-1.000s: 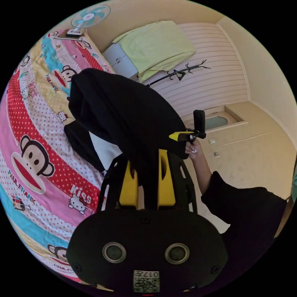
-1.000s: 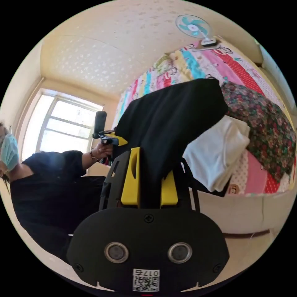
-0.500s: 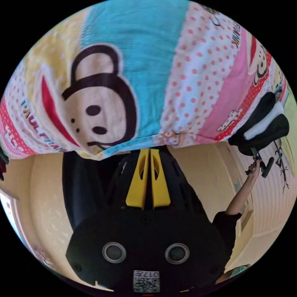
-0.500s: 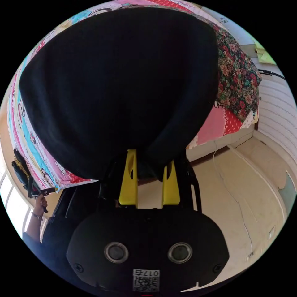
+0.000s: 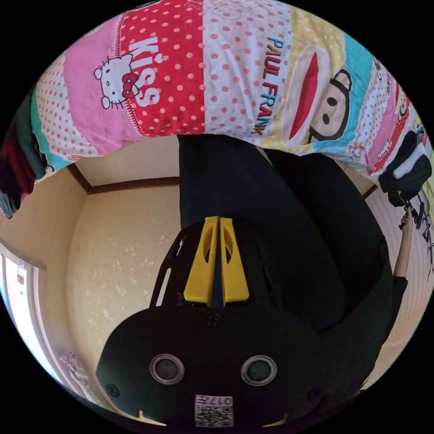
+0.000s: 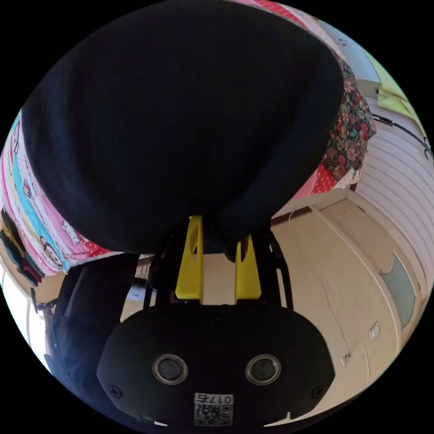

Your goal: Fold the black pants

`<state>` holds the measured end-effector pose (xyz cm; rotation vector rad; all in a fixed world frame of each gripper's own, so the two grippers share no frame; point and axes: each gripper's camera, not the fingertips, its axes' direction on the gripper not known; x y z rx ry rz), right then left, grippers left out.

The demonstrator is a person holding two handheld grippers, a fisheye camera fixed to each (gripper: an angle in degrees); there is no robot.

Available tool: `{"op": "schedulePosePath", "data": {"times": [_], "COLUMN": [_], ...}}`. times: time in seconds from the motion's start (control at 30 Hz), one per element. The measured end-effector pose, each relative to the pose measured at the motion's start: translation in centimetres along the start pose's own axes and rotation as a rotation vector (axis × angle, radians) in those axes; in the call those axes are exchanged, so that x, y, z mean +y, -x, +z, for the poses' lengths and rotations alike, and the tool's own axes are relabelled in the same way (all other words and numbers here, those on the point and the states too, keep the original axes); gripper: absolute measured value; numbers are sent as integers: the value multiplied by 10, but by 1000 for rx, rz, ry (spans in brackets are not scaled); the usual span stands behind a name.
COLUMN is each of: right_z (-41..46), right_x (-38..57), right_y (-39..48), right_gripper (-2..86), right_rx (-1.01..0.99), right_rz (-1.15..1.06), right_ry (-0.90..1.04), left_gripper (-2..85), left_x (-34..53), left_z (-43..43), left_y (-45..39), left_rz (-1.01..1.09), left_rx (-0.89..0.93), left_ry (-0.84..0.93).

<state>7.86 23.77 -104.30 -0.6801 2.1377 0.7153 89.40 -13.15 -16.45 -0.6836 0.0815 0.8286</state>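
Right gripper [image 6: 219, 235] clamps the black pants [image 6: 181, 117], frame centre, steadying the fold; left gripper [image 5: 219, 221] closed, grasping nothing.

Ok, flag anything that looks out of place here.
Nothing is spilled or damaged. One thing stands out: the black pants bulge in a thick hump at the edge of the patterned bedsheet rather than lying flat, with a bunched corner between the right tongs. The left tongs are shut on nothing.

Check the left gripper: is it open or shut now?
Shut. In the left gripper view the left gripper has its yellow jaws pressed together with nothing between them, in front of the person's dark clothes.
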Motion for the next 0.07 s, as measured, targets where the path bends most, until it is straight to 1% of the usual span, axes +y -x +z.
{"op": "schedulePosePath", "data": {"times": [0.07], "right_z": [-5], "right_x": [6], "right_y": [-1], "right_gripper": [90], "right_rx": [6], "right_rz": [73], "right_ry": [34], "left_gripper": [-6], "left_x": [3], "left_z": [13], "left_y": [26], "left_rz": [-29], "left_rx": [40], "left_ry": [24]}}
